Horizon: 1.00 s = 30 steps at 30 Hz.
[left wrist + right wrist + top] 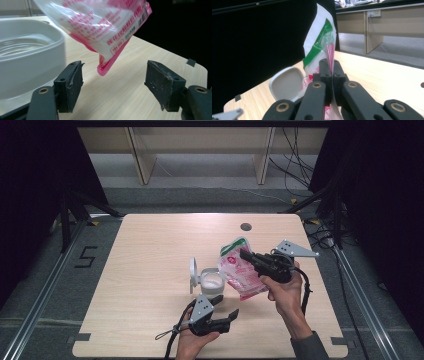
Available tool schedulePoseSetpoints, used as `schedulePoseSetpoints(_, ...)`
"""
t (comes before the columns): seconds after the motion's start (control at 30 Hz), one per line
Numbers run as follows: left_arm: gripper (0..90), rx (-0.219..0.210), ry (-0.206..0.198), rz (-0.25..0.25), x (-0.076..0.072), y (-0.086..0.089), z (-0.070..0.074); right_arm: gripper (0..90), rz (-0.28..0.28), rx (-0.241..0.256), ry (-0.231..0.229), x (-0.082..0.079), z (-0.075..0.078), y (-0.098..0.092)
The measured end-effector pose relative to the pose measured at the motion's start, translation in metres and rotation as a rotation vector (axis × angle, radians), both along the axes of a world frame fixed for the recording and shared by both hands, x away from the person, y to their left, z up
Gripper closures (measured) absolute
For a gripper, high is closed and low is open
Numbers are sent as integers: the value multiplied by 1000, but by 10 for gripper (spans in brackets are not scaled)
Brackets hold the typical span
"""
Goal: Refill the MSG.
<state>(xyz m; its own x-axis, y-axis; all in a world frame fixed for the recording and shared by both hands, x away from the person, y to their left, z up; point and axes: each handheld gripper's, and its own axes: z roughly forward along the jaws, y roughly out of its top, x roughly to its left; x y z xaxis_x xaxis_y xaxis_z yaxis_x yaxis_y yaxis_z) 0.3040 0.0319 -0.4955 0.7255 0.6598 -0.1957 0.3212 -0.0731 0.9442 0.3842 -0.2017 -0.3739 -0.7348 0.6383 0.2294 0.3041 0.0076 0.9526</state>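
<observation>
A pink-and-white plastic bag (239, 269) with a green top band hangs tilted above the table, held by my right gripper (246, 254), whose jaws are shut on its upper edge (330, 53). Just left of the bag stands a white round container (210, 281) with its hinged lid (192, 275) flipped up. My left gripper (226, 307) rests open near the table's front edge, below the container. In the left gripper view the bag's lower corner (103, 68) dangles between and beyond the open pads (71, 82), and the container wall (30, 62) rises at left.
The light wooden table (150, 250) has a round cable hole (245, 226) near its far edge. Dark curtains stand at both sides, with cables on the floor at far right. A wooden bench frame (200, 150) stands beyond the table.
</observation>
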Motion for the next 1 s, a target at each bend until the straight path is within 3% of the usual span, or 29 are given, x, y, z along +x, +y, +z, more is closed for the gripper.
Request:
schedulePoseSetpoints(0.23, 289, -2, -5, 20, -4, 11, 2, 900, -15, -10, 24, 5, -13, -9)
schedulePoseSetpoints(0.3, 289, -5, -3, 27, -5, 13, 2, 900, -23, 7, 46, 3, -18, -14)
schedulePoseSetpoints(0.33, 288, -15, -12, 21, -5, 13, 1, 900, -31, -21, 46, 4, -19, -18)
schedulePoseSetpoints(0.37, 289, 5, -11, 18, -6, 15, 2, 900, -34, -11, 68, 3, -23, -20)
schedulePoseSetpoints(0.4, 289, 10, -11, 17, -6, 16, 2, 900, -32, -17, 37, 4, -26, -23)
schedulePoseSetpoints(0.47, 289, 4, -16, 17, -7, 17, 2, 900, -41, 4, 81, 1, -26, -28)
schedulePoseSetpoints(0.5, 288, 15, -17, 21, -8, 19, 3, 900, -46, -11, 30, 4, -27, -32)
schedulePoseSetpoints(0.53, 287, 24, -20, 23, -8, 21, 4, 900, -54, -16, 81, 0, -25, -33)
schedulePoseSetpoints(0.57, 285, 14, -27, 20, -8, 23, 5, 900, -43, -23, 55, 0, -26, -38)
schedulePoseSetpoints(0.6, 283, 25, -25, 26, -9, 27, 6, 900, -50, 6, 55, -1, -27, -39)
schedulePoseSetpoints(0.67, 279, 48, -31, 37, -10, 34, 9, 900, -68, -27, 63, -4, -27, -46)
schedulePoseSetpoints(0.7, 278, 48, -44, 35, -9, 36, 8, 900, -80, 2, 64, -5, -29, -48)
schedulePoseSetpoints(0.73, 278, 65, -39, 43, -11, 39, 10, 900, -70, -16, 70, -7, -29, -53)
schedulePoseSetpoints(0.8, 278, 69, -38, 56, -12, 45, 10, 900, -83, -31, 59, -10, -31, -61)
schedulePoseSetpoints(0.83, 278, 65, -41, 58, -11, 48, 10, 900, -89, -7, 64, -12, -32, -64)
schedulePoseSetpoints(0.87, 280, 73, -40, 68, -12, 51, 10, 900, -103, -40, 64, -13, -32, -68)
schedulePoseSetpoints(0.9, 285, 71, -42, 73, -12, 54, 10, 900, -120, -29, 88, -16, -33, -71)
schedulePoseSetpoints(0.93, 286, 68, -45, 68, -11, 57, 10, 900, -119, -36, 60, -16, -36, -77)
schedulePoseSetpoints(1.0, 284, 60, -41, 83, -11, 61, 10, 900, -137, -8, 97, -17, -39, -82)
